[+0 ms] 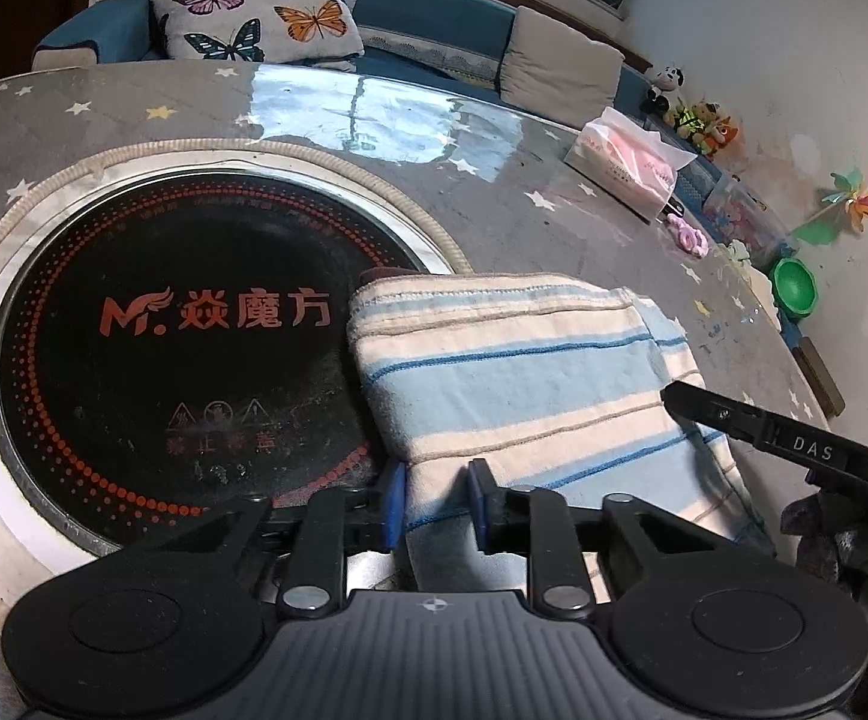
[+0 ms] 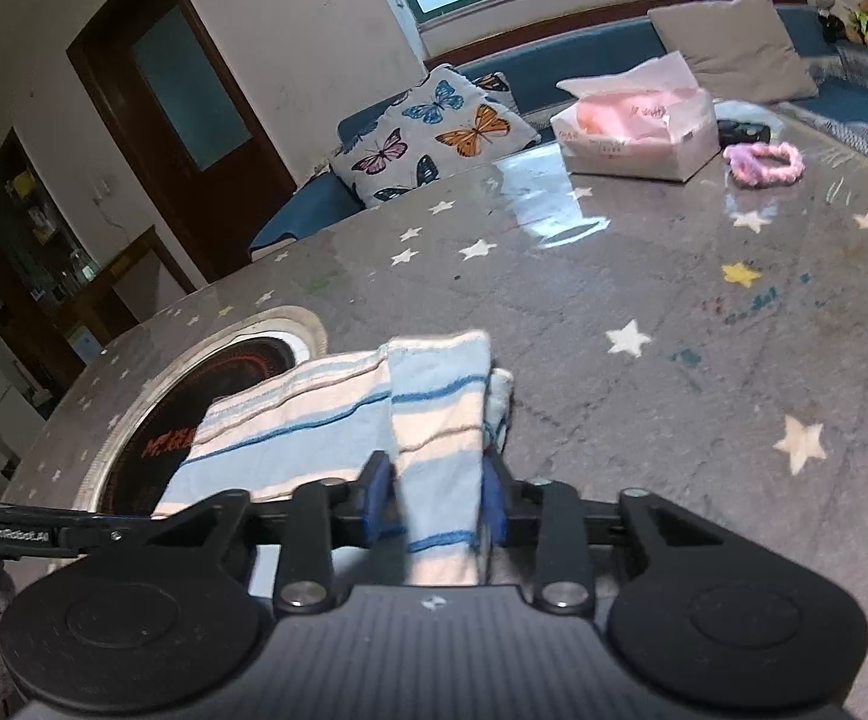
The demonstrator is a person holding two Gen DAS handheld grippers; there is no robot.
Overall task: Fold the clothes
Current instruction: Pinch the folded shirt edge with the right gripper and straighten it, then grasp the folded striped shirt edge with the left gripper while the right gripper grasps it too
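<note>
A folded cloth with blue, cream and tan stripes lies on the round grey star-patterned table, its left part over the black round cooktop. My left gripper is shut on the cloth's near edge, which passes between its blue pads. The right gripper's finger reaches in from the right onto the cloth. In the right wrist view the same cloth is bunched, and my right gripper is shut on its near right corner. The left gripper's finger shows at the far left.
A pink-and-white tissue box and a pink ring toy sit on the far side of the table. A butterfly cushion lies on the blue sofa behind. A green bowl and plush toys stand at the right.
</note>
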